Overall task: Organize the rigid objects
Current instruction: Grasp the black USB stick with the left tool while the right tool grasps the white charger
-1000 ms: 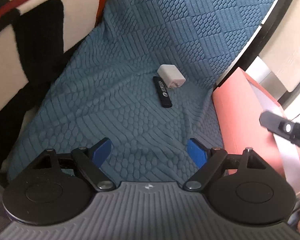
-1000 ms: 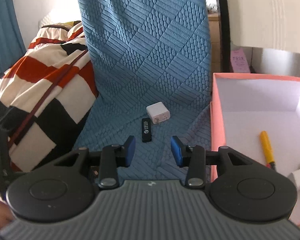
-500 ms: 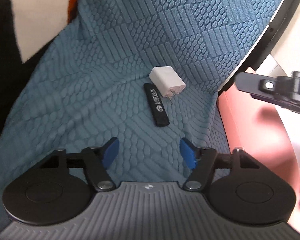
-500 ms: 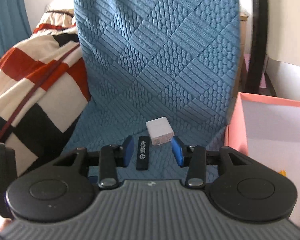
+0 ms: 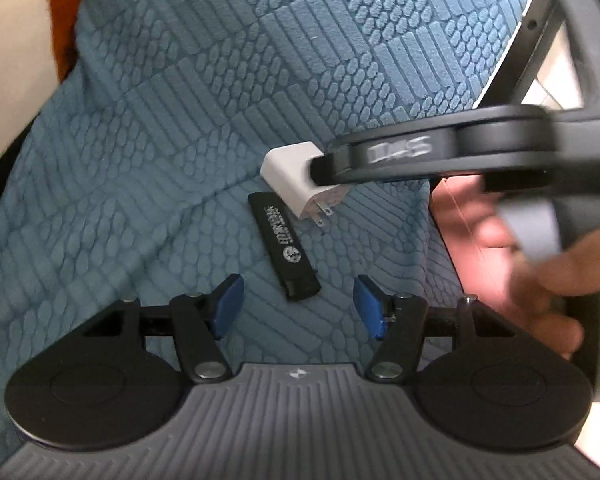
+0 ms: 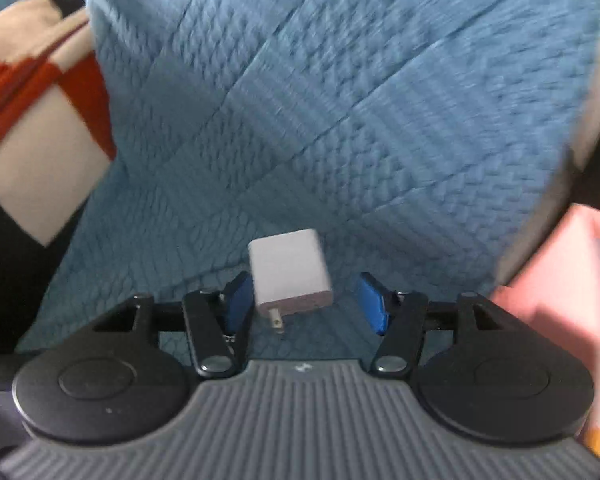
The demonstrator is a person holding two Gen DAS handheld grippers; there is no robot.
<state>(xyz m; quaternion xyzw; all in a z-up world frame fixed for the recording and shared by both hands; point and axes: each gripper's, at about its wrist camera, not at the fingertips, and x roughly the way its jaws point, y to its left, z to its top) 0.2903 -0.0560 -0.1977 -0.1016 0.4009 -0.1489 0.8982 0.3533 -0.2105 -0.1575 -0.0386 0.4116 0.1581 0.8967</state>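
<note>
A white plug charger (image 5: 290, 176) and a black lighter (image 5: 284, 246) lie side by side on a blue quilted cover (image 5: 180, 120). My left gripper (image 5: 298, 306) is open just short of the lighter's near end. My right gripper (image 6: 306, 300) is open with the charger (image 6: 288, 266) between its fingers, close to the left pad (image 6: 238, 300) and apart from the right one. In the left wrist view the right gripper's body (image 5: 440, 148) reaches in from the right over the charger. The right wrist view is blurred.
A pink box (image 6: 572, 280) stands at the right edge of the cover. A red, black and cream checked blanket (image 6: 32, 112) lies to the left. A black frame (image 5: 532, 24) runs along the cover's far right side.
Both grippers have moved forward toward the two objects. The right gripper has opened wider and come around the charger; it now crosses the left wrist view.
</note>
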